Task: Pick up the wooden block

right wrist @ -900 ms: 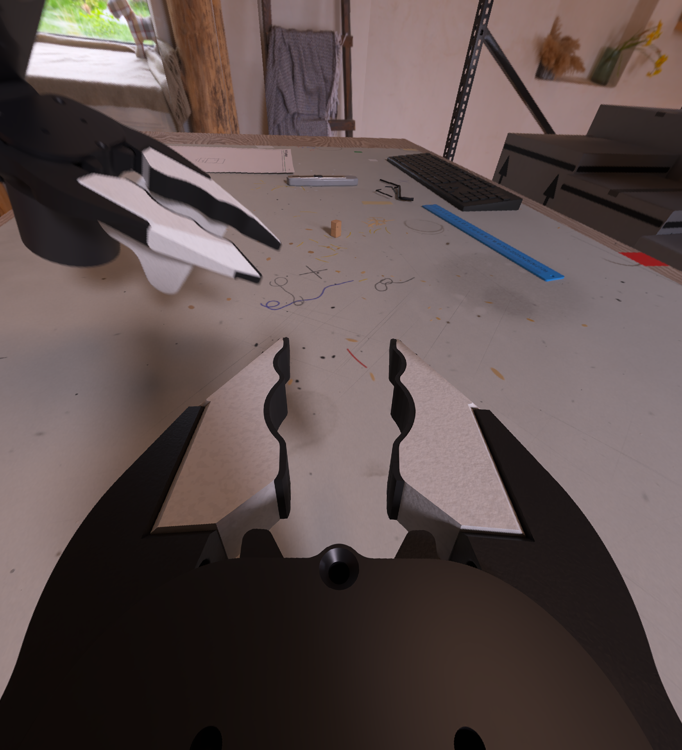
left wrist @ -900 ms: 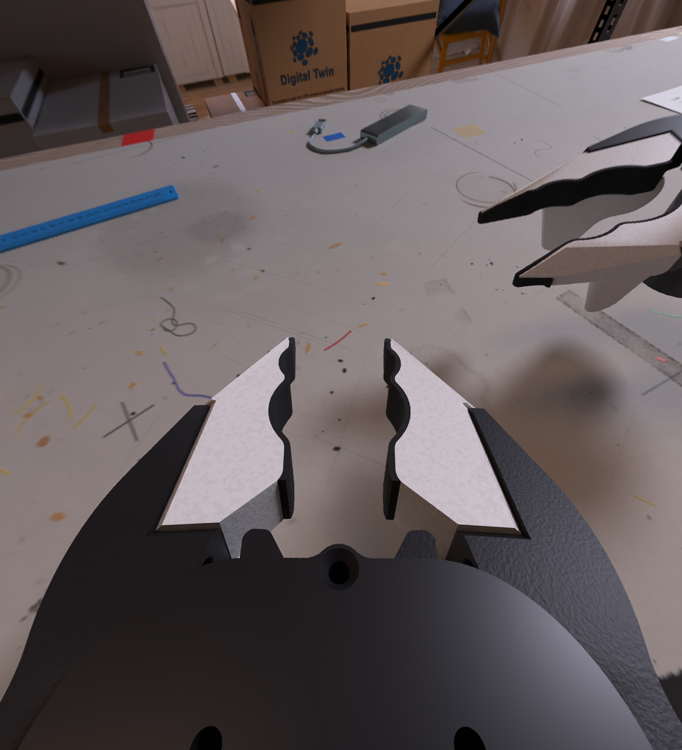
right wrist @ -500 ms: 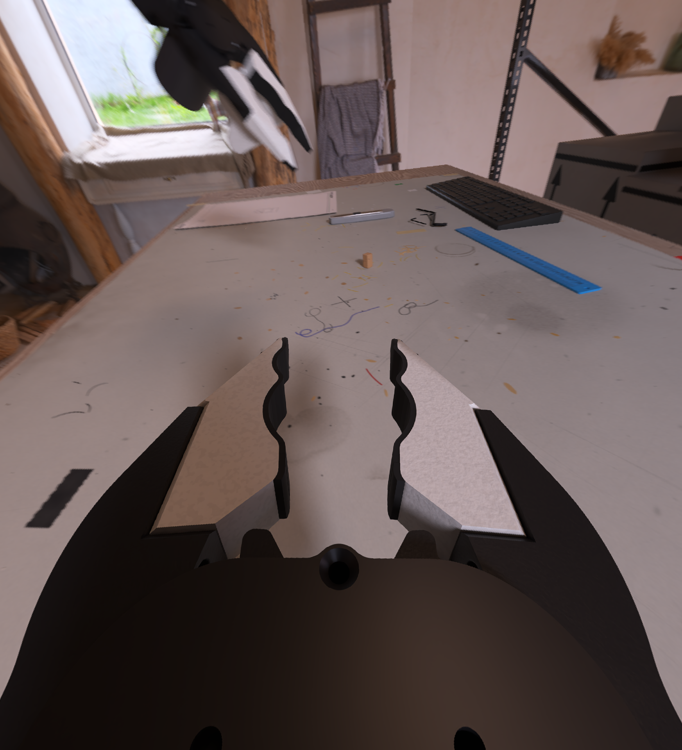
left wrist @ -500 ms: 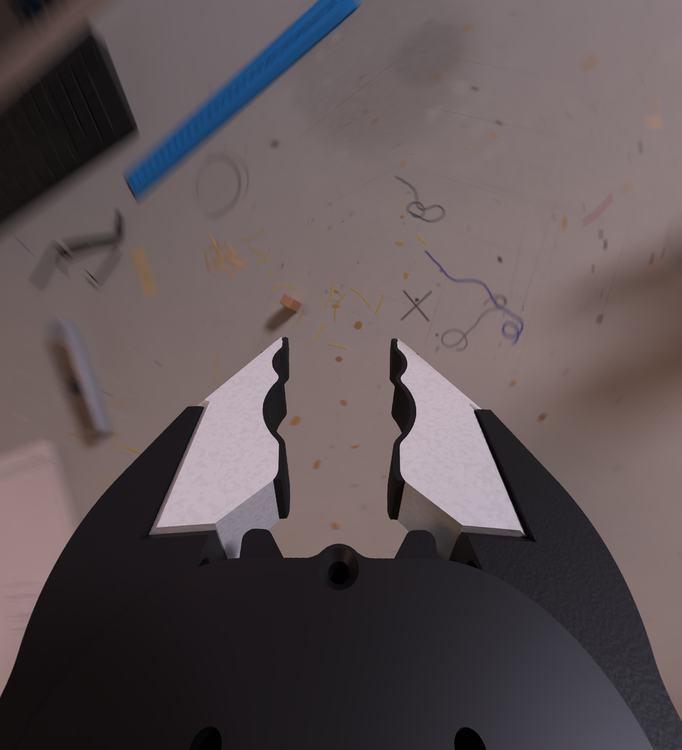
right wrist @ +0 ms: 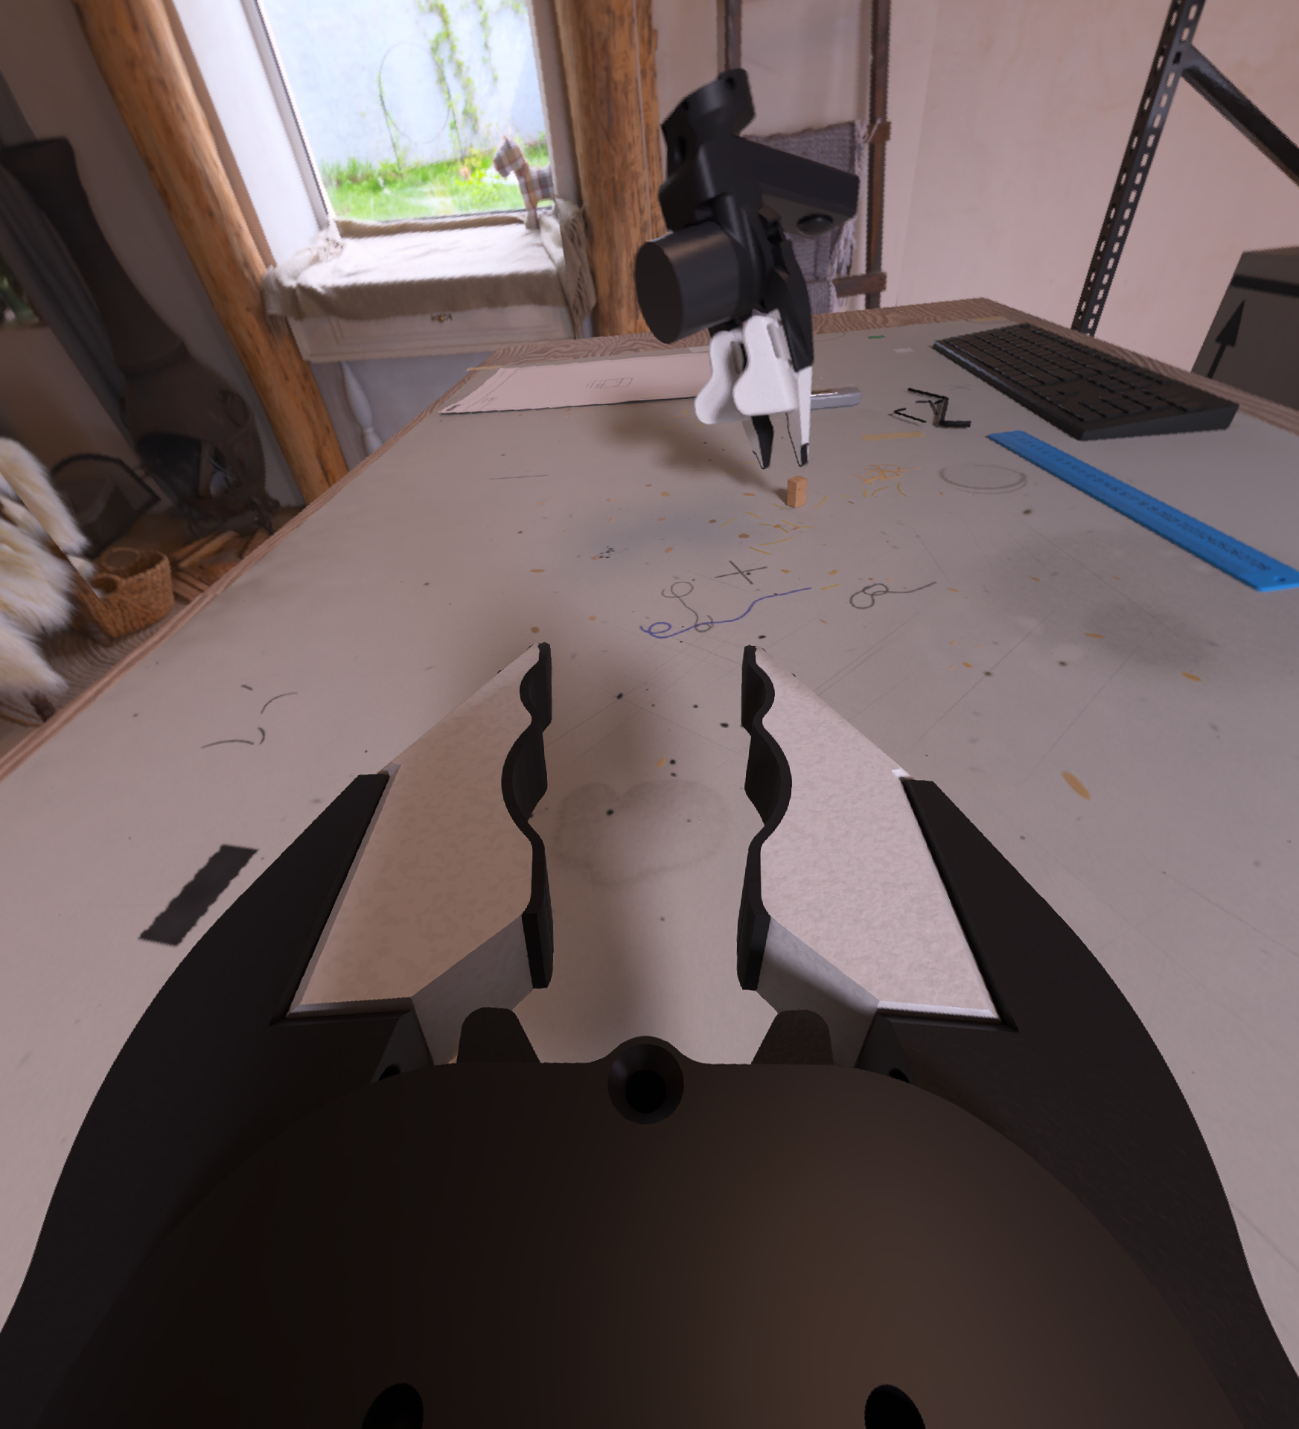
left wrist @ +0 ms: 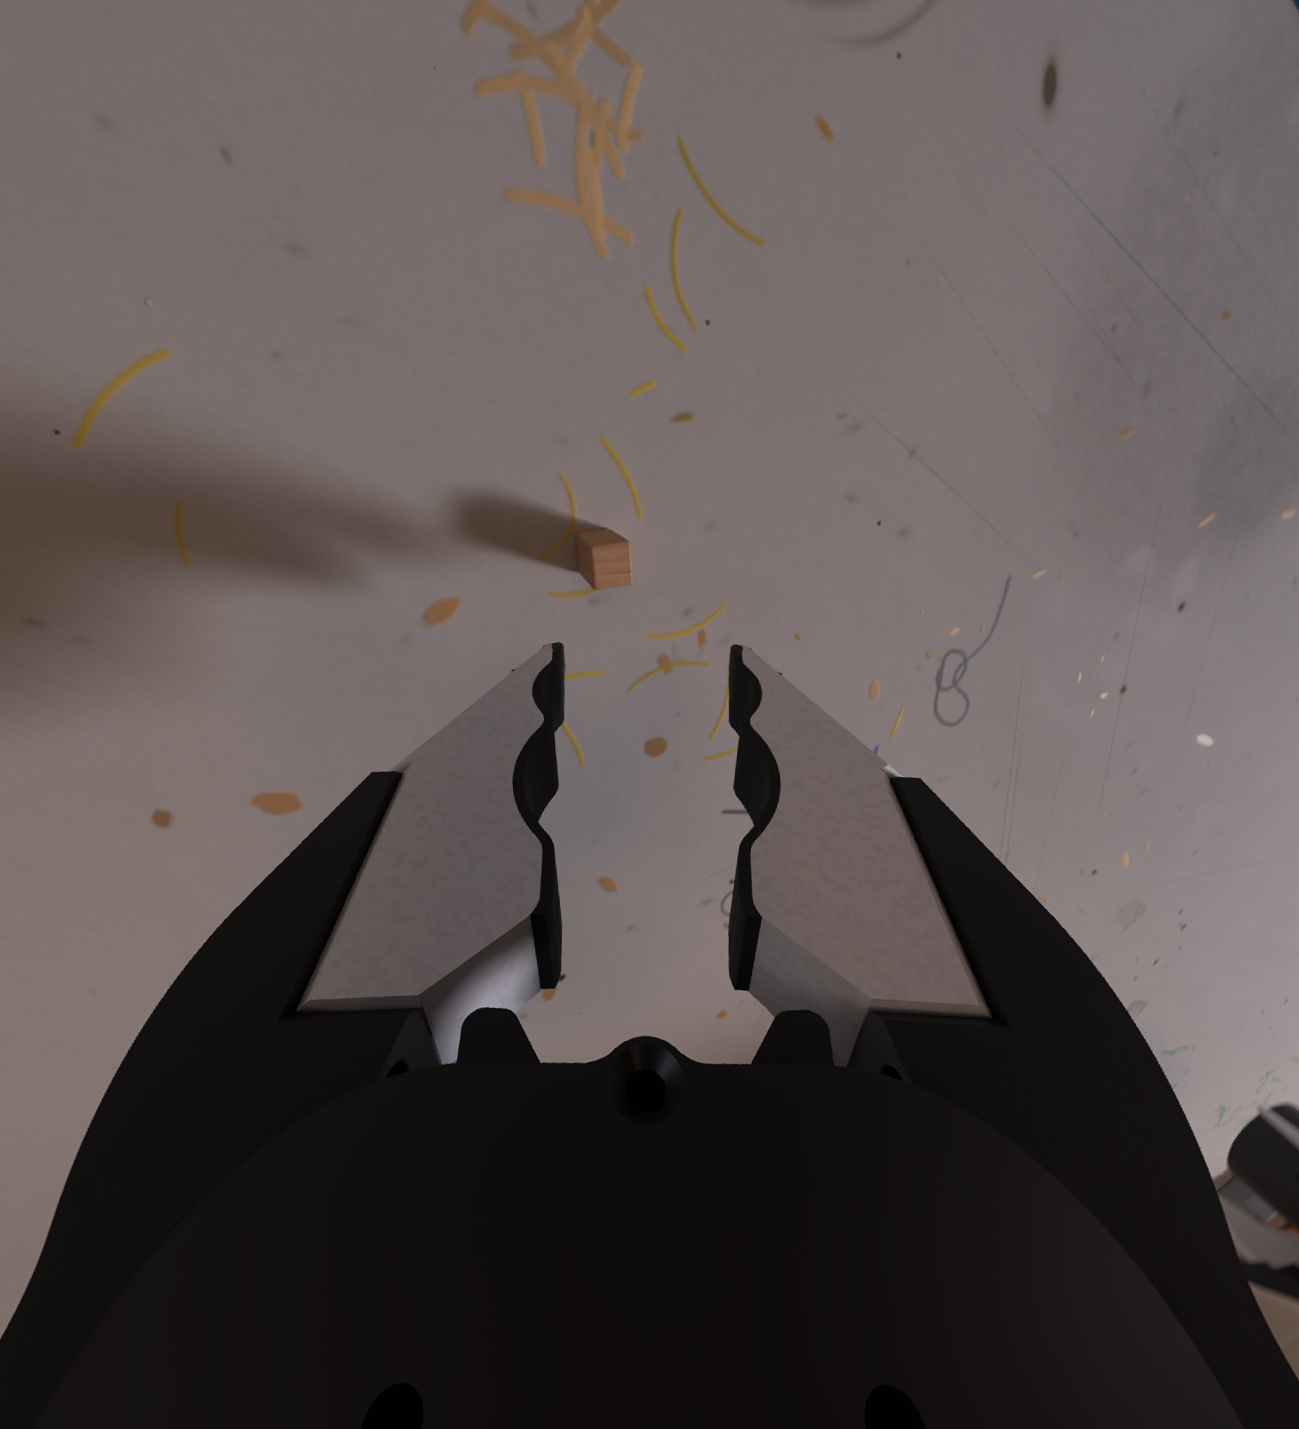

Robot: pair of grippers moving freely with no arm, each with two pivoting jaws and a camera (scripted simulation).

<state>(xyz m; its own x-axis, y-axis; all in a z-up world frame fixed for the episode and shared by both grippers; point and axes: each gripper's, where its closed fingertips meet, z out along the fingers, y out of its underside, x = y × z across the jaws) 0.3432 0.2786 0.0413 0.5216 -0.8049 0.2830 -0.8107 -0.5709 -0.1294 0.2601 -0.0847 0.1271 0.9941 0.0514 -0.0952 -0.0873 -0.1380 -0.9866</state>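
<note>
Small tan wooden block [left wrist: 604,558], squarish, stands on the grey scuffed worktop [left wrist: 940,387] just above centre in the left wrist view, slightly left of the claw's midline. In the right wrist view it sits upper middle [right wrist: 796,490], right under the left claw [right wrist: 784,456], tips close above but not touching.

Left claw [left wrist: 646,657]: jaws parted, gap clearly wider than the block, nothing held. Right claw [right wrist: 646,657]: also parted, empty, well apart from the block.

Handling, my read: light, rigid, not fragile, bare wood so decent friction. Pinch two opposite vertical faces, mid-height.

Orientation: upright, slightly taller than wide, so long axis looks vertical. Faces are rotated a bit off the claw's closing line; may need a small yaw before closing.
</note>
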